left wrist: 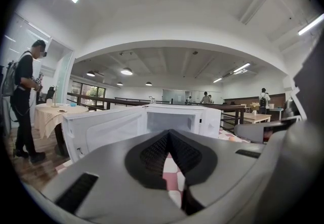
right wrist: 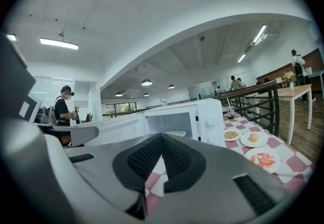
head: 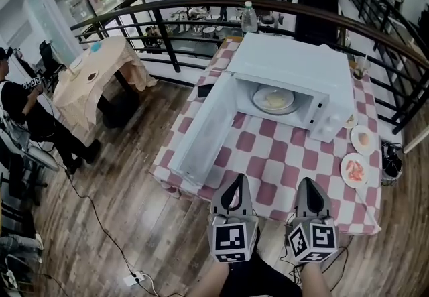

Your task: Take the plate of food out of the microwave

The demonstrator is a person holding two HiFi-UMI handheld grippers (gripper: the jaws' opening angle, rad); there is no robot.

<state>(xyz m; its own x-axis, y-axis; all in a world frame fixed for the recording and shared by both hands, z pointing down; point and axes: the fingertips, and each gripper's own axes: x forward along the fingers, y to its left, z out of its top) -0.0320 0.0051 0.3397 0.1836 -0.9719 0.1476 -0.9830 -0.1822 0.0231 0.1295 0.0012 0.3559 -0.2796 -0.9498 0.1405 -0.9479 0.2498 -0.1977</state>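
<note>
A white microwave stands on a table with a red-and-white checked cloth. Its door hangs wide open to the left. Inside the cavity lies a plate of pale food, which also shows in the right gripper view as the plate. My left gripper and right gripper hover side by side over the table's near edge, well short of the microwave. Both are shut and hold nothing. They point toward the open microwave, seen past the left gripper's shut tips and the right gripper's shut tips.
Two plates of food lie on the table to the right of the microwave. A water bottle stands behind it by a dark railing. A person stands at far left beside a beige-clothed table. A cable runs over the wooden floor.
</note>
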